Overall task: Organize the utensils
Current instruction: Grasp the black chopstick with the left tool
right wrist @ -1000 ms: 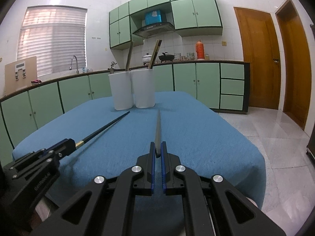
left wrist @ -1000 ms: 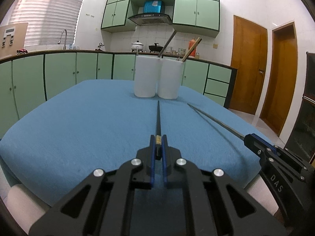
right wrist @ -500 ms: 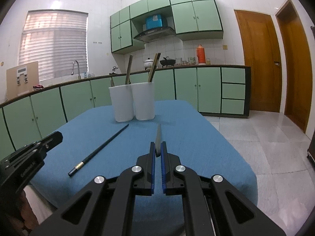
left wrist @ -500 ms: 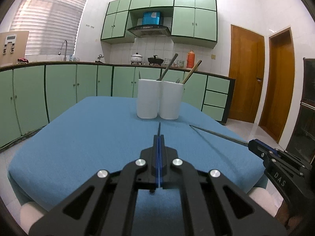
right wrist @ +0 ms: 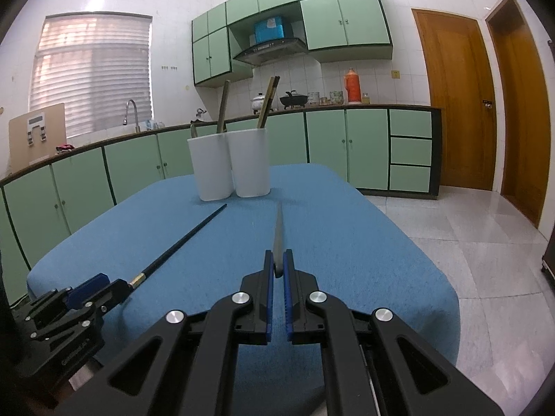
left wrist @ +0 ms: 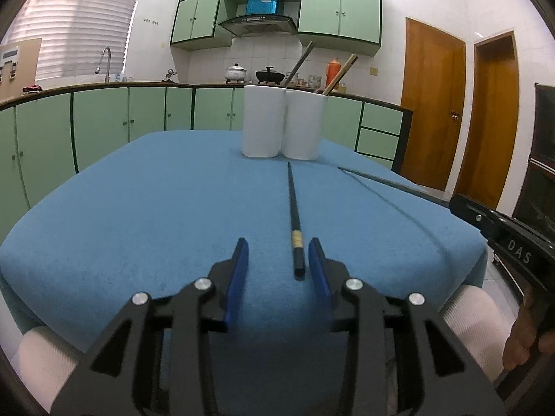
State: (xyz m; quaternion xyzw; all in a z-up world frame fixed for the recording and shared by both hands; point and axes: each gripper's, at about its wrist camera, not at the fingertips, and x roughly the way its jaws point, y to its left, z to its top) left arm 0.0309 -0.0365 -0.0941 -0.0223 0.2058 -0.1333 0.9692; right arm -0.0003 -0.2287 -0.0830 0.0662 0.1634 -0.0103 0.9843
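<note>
The left gripper (left wrist: 277,254) is opening; the black chopstick (left wrist: 293,215) lies on the blue counter (left wrist: 156,190) between its jaws, unpressed. The right gripper (right wrist: 277,268) clamps a grey utensil (right wrist: 278,232) pointing toward two white cups (right wrist: 230,164).

Desk cloth (left wrist: 138,208): plain blue. Chopstick (left wrist: 294,208): black with a gold band. Holders (left wrist: 262,124): plain white. Left gripper (left wrist: 277,260) and right gripper (right wrist: 277,270): black bodies, blue pads, silver screws. Cabinets (right wrist: 347,17): pale green, dark trim. Doors (right wrist: 458,104): orange-brown.
</note>
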